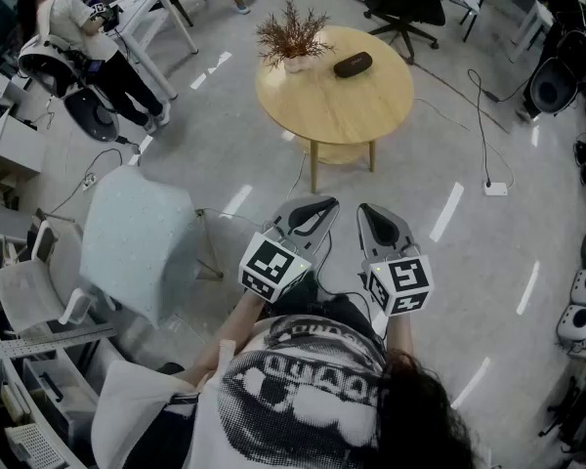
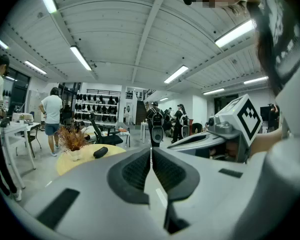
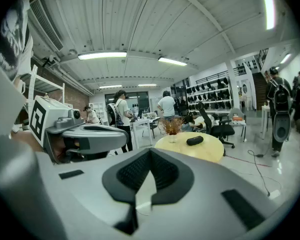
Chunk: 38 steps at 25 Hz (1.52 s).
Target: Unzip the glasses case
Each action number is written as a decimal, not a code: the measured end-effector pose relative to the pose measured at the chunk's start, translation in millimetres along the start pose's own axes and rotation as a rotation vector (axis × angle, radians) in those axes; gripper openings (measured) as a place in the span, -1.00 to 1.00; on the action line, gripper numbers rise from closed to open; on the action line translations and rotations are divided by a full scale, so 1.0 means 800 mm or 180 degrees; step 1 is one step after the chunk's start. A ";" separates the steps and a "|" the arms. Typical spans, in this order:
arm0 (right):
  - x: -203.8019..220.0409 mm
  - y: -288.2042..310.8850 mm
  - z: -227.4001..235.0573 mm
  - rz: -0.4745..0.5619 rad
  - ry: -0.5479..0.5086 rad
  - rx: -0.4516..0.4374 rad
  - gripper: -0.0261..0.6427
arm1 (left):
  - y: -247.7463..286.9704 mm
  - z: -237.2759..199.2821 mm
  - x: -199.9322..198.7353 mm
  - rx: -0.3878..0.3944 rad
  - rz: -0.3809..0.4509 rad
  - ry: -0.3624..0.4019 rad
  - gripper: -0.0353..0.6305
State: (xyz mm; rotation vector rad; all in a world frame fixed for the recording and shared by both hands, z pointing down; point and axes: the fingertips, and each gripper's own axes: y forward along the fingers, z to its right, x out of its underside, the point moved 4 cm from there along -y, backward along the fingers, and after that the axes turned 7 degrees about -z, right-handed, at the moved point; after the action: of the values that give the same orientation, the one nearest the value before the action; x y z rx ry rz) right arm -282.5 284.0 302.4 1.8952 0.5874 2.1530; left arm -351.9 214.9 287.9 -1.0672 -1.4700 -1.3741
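Observation:
A black glasses case [image 1: 353,64] lies on the round wooden table [image 1: 342,106], well ahead of both grippers. The case shows small in the left gripper view [image 2: 100,152] and in the right gripper view [image 3: 194,140]. My left gripper [image 1: 321,206] and right gripper [image 1: 373,213] are held side by side close to my body, over the floor short of the table. Both are shut with nothing between the jaws; the pads meet at the tips [image 2: 151,151] [image 3: 150,153].
A vase of dried twigs [image 1: 293,39] stands on the table left of the case. A pale blue chair [image 1: 137,242] sits to my left. A black office chair [image 1: 405,3] is behind the table. People stand at desks at far left [image 1: 73,27]. A cable and socket [image 1: 495,188] lie on the floor.

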 end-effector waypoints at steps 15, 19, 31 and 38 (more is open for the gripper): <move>-0.018 0.067 0.003 0.0085 0.0164 0.0256 -0.93 | 0.009 -0.086 0.008 0.0116 -0.0008 0.0047 -0.83; -0.012 0.075 0.003 0.0059 0.0248 0.0347 -0.93 | 0.009 -0.100 0.017 0.0181 -0.0040 0.0004 -0.83; -0.001 0.087 0.042 -0.0106 0.0298 0.0417 -0.93 | 0.053 -0.118 0.027 0.0236 -0.0133 -0.0164 -0.83; -0.002 0.098 0.118 -0.0199 0.0227 0.0343 -0.93 | 0.118 -0.135 0.009 0.0008 -0.0165 -0.0211 -0.83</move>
State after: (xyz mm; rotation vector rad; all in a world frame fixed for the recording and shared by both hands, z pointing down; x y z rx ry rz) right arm -181.3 227.8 343.4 1.8327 0.7810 2.1980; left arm -261.2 110.5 327.1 -1.0891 -1.5569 -1.3844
